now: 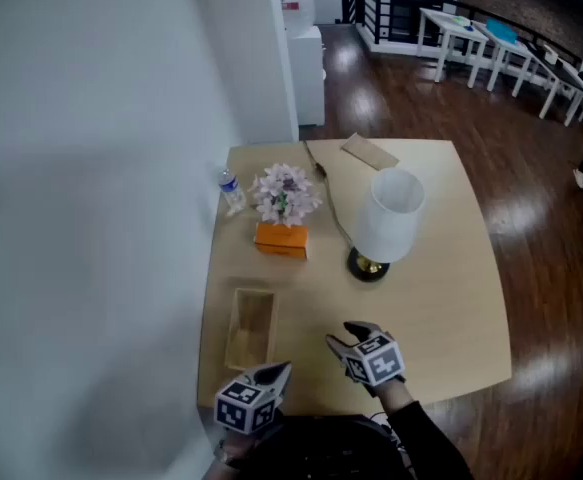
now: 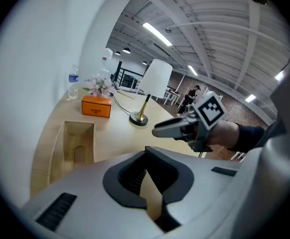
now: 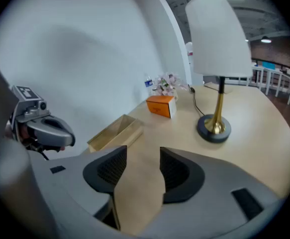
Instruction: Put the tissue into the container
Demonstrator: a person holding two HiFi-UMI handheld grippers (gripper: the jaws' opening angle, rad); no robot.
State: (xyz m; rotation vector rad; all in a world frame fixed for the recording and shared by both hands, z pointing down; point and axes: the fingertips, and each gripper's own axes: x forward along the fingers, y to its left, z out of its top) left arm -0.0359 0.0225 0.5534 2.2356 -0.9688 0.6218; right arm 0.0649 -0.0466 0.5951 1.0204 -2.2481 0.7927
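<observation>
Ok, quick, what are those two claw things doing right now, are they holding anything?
Left gripper: closed, jaws together, holding nothing.
Right gripper: open, jaws apart, nothing between them.

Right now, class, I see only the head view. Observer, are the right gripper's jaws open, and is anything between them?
Observer: The right gripper has its jaws apart; only bare table shows between them.
Operator: And the left one?
Observer: The left gripper has its jaw tips together, with nothing held.
Operator: Anything in the wooden container?
Observer: No. The wooden container is empty, and an arched cut-out shows inside it.
</observation>
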